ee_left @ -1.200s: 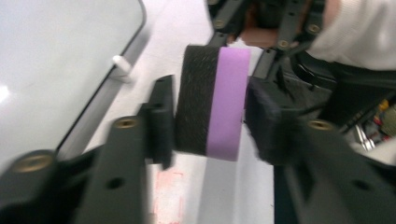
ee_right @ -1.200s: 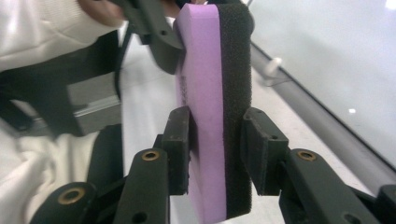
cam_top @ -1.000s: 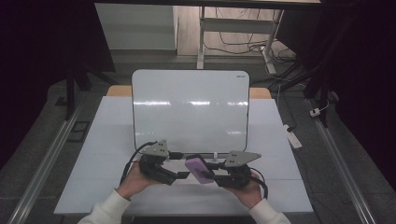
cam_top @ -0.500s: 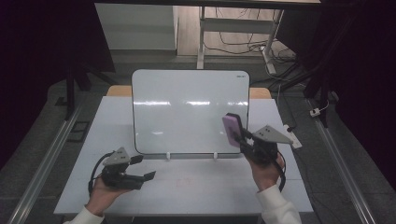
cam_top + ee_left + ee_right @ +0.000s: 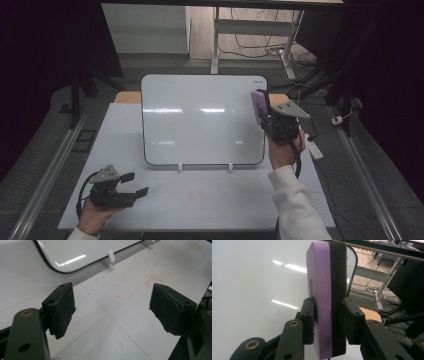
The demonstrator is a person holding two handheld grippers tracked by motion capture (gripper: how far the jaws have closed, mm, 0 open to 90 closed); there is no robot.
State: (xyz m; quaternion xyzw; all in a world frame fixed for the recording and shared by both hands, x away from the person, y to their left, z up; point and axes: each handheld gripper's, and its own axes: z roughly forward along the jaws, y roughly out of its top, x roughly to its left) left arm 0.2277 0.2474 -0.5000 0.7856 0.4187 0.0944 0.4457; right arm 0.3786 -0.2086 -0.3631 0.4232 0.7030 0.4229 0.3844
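- Purple-backed eraser [image 5: 322, 315] with a black felt/foam face sits clamped in the right gripper [image 5: 327, 320]; pads press on both broad sides, purple side on one jaw, foam on the other.
- High view: right gripper [image 5: 265, 117] is held up at the upper right corner of the whiteboard [image 5: 200, 117], eraser [image 5: 259, 106] standing on edge, just at the board's right edge. Can't tell whether the felt touches the board surface.
- Faint embossed mark on the purple side of the eraser in the right gripper view, too small to read.
- Whiteboard stands tilted on two small white feet [image 5: 180, 166] on the white table [image 5: 210, 205]; surface looks clean, only light reflections on it.
- Small dark logo [image 5: 257, 80] at the board's top right corner, not legible.
- Left gripper [image 5: 136, 186] is low at the front left of the table, well apart from the board and the eraser; jaws wide apart, nothing between them. They have just been opening.
- Left gripper view [image 5: 112, 310]: bare tabletop between the pads [image 5: 61, 307], faint red smudges [image 5: 152, 280] on the table [image 5: 112, 340], board's lower corner [image 5: 70, 255] and one foot [image 5: 110, 258] beyond.
- No readable text on the table.
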